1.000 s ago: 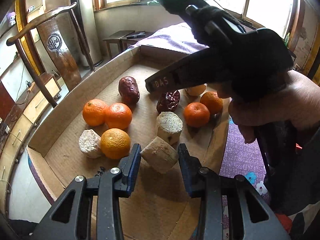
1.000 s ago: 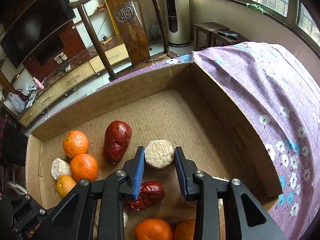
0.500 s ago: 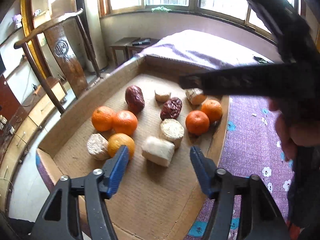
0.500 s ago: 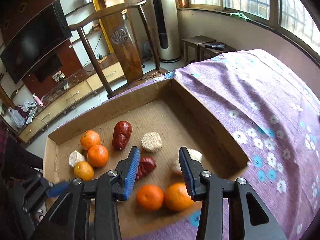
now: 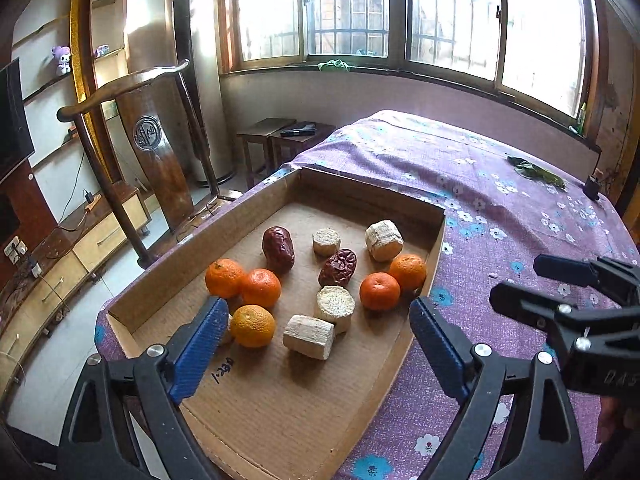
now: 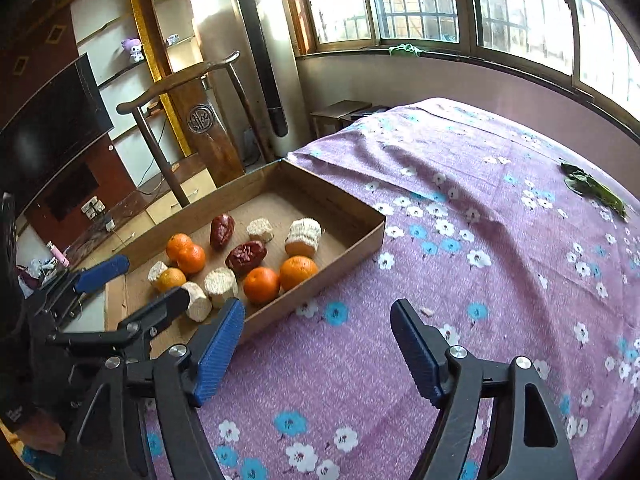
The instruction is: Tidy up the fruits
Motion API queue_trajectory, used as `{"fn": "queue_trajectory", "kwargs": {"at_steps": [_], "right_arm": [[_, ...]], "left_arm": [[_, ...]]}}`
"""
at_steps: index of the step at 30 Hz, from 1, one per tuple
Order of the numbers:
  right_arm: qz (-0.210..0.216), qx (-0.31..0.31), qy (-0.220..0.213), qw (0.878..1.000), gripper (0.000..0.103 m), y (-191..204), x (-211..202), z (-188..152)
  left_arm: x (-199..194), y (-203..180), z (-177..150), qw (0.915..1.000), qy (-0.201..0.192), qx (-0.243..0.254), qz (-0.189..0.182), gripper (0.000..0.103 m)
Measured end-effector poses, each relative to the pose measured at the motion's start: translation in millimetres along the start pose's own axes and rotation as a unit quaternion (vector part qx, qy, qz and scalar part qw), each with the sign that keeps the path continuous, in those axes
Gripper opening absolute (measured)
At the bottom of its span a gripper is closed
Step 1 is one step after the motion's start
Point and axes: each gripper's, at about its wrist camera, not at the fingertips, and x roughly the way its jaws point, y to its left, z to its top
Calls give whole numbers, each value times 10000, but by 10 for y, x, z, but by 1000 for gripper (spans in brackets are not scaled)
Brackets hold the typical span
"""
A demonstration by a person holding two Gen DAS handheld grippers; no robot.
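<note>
Shallow brown cardboard tray [image 5: 168, 276] of fruit lying ahead of left gripper [image 5: 314, 346], nearer than right gripper [image 6: 316, 354], which hangs over purple flowered cloth [image 6: 460, 208]. Pale cut cylinder [image 5: 309, 337] closest, lying on its side, long axis crosswise. Both jaws opening, nothing between.

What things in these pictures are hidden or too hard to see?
- Left wrist view: a pale chunk is mostly hidden behind the left hand-held gripper finger; its shape is unclear.
- Left wrist view: the handwriting on the cardboard tray is too small to read.
- Right wrist view: the tray's near left corner is covered by the left hand-held gripper.
- Both views: the person holding them is cut off by the edges.
</note>
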Motion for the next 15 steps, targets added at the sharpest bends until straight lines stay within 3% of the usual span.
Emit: {"fn": "queue_trajectory", "kwargs": {"at_steps": [15], "right_arm": [[0, -35, 8, 10000, 88, -9, -177, -229]], "left_arm": [[-198, -105, -4, 9998, -185, 14, 69, 93]]}}
